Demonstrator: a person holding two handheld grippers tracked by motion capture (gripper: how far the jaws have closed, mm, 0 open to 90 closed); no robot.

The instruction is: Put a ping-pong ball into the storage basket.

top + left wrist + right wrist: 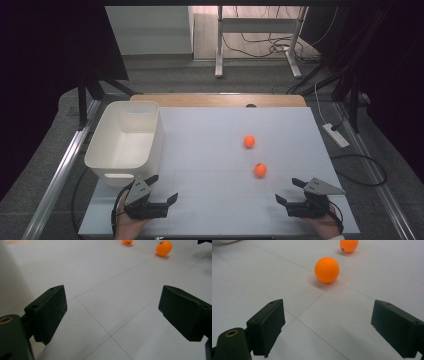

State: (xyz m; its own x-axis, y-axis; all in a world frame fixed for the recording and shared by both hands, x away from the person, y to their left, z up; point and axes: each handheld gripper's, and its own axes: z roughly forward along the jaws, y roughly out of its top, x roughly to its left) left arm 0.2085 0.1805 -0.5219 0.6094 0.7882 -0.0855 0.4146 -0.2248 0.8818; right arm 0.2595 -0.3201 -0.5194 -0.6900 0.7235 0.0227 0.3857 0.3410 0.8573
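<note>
High view has both grippers resting near the desk's near edge, left gripper (162, 188) and right gripper (288, 190), jaws spread wide and empty. Toward the middle sits the nearer orange ball (260, 170), with the farther orange ball (249, 141) beyond; the white bin (106, 155) stands at the left edge. A careless nudge would likely send either ball rolling. The balls' print stays unreadable.

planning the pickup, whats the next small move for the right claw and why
Probably ease the right claw forward toward the nearer orange ball: its jaws are open and empty, the ball lies just ahead, apart from it, and the white bin stands empty.
</note>
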